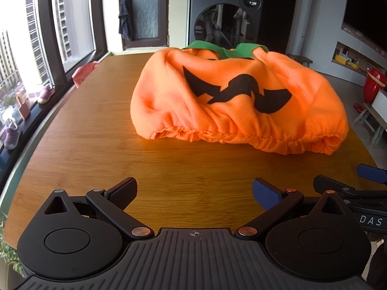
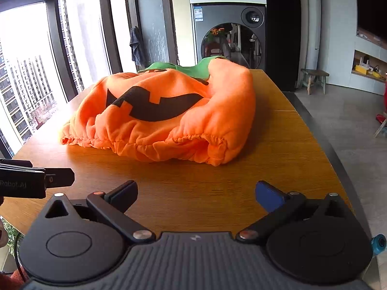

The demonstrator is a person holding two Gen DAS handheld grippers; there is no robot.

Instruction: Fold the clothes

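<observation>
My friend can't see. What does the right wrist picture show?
An orange pumpkin costume with a black jagged mouth lies crumpled on a wooden table. The right gripper is open in front, touching nothing.

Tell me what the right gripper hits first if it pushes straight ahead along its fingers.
Probably the pumpkin costume: its gathered elastic hem faces the open right gripper, with only bare wooden table between them. Depth is uncertain through the fisheye.

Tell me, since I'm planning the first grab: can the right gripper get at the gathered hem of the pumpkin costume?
Probably yes. The right gripper is open, and only bare table lies between it and the costume's gathered hem, which faces it.
</observation>
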